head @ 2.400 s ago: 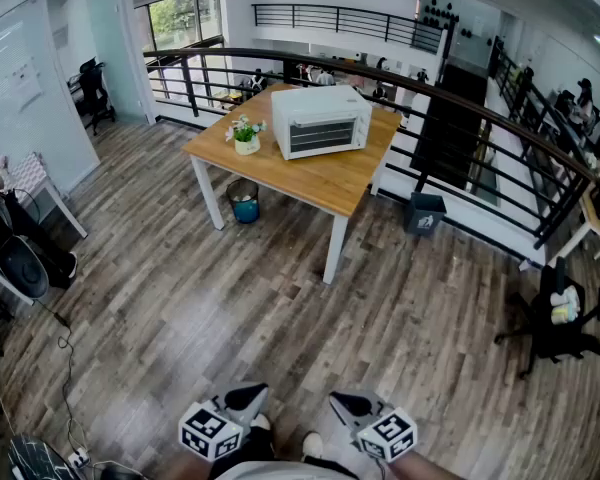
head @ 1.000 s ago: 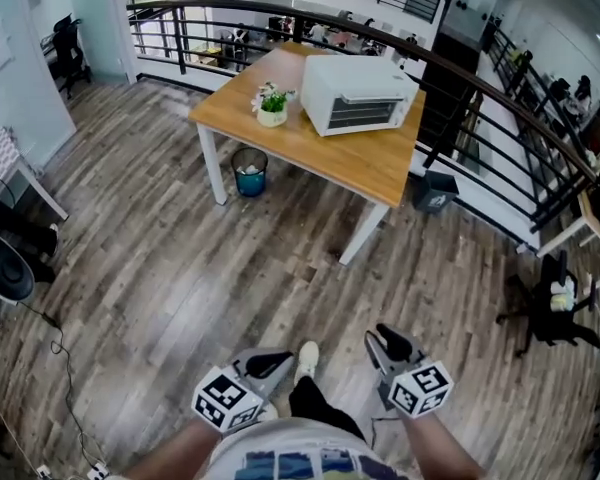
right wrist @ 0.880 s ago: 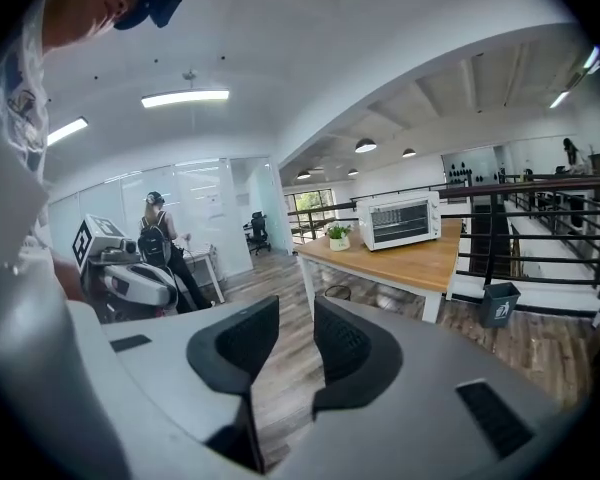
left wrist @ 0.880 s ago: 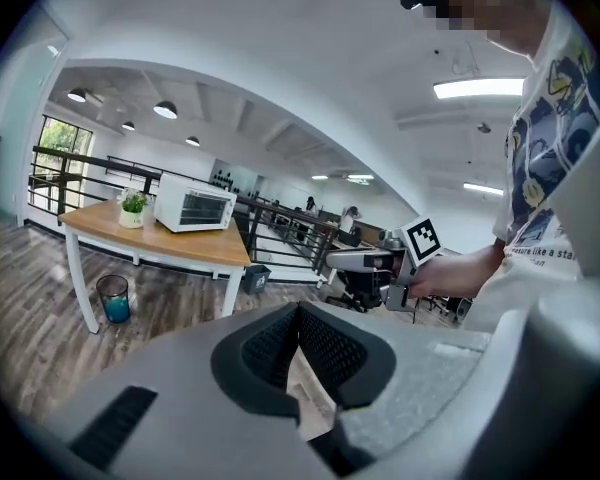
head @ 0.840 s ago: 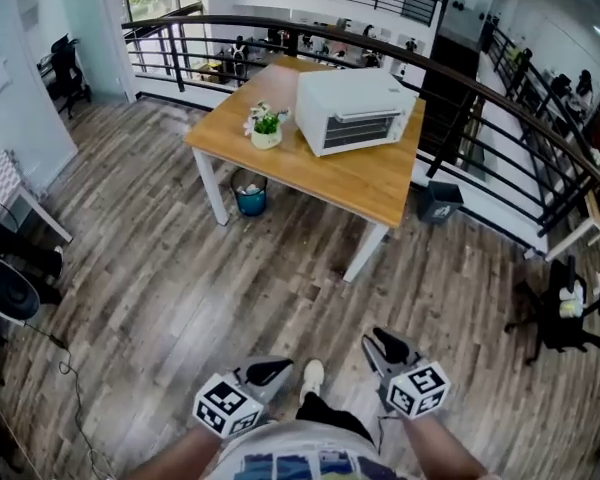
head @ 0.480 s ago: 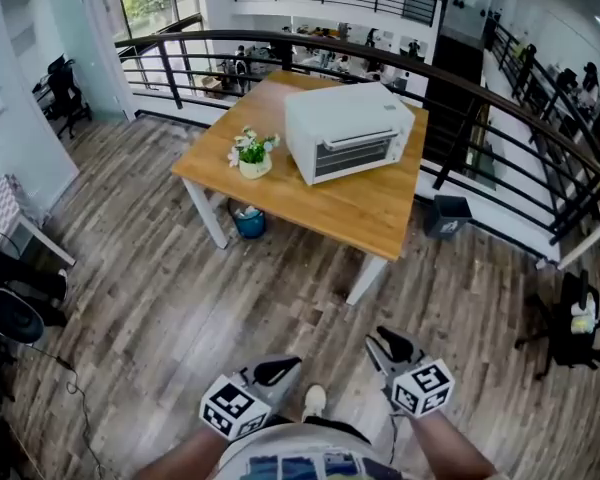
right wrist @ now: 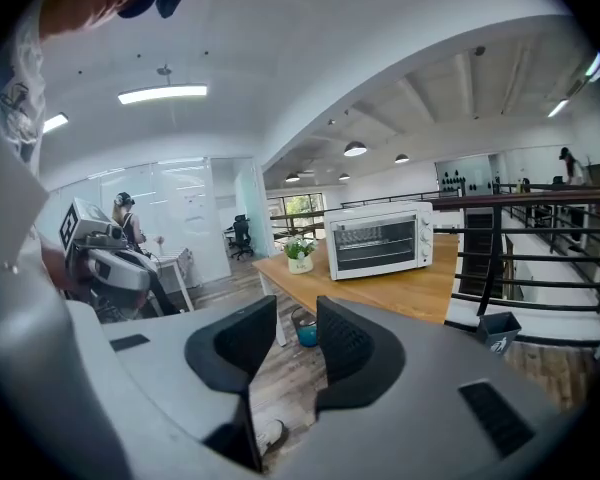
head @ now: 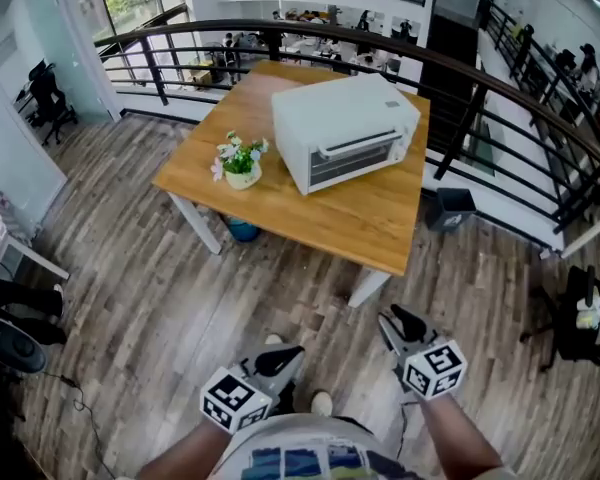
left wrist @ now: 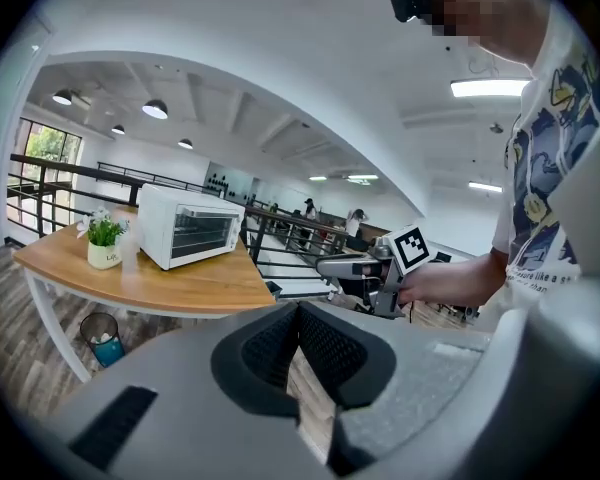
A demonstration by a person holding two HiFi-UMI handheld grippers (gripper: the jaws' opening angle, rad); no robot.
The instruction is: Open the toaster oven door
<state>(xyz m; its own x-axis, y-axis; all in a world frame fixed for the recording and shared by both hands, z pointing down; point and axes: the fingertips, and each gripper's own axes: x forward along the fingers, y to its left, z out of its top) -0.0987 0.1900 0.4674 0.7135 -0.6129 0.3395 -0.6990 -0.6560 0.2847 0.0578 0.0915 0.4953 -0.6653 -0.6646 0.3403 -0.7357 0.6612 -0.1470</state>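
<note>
The white toaster oven (head: 345, 128) stands on a wooden table (head: 360, 213), its glass door shut and its bar handle (head: 355, 145) along the door's top edge. Both grippers hang low near the person's body, well short of the table. My left gripper (head: 283, 355) is shut, its pads meeting with nothing between them (left wrist: 298, 308). My right gripper (head: 394, 319) is open; its jaws have just been opening and only floor shows in the gap (right wrist: 296, 313). The oven (left wrist: 188, 226) shows far off in the left gripper view and likewise the oven (right wrist: 380, 240) in the right gripper view.
A potted plant (head: 240, 160) sits on the table left of the oven. A blue bin (head: 242, 230) stands under the table and a dark bin (head: 448, 206) to its right. A black railing (head: 480, 88) runs behind the table. An office chair (head: 580, 318) is at the right.
The table and oven have come nearer and larger in the head view as the person walks toward them. Both grippers have been carried forward, still low by the body.
</note>
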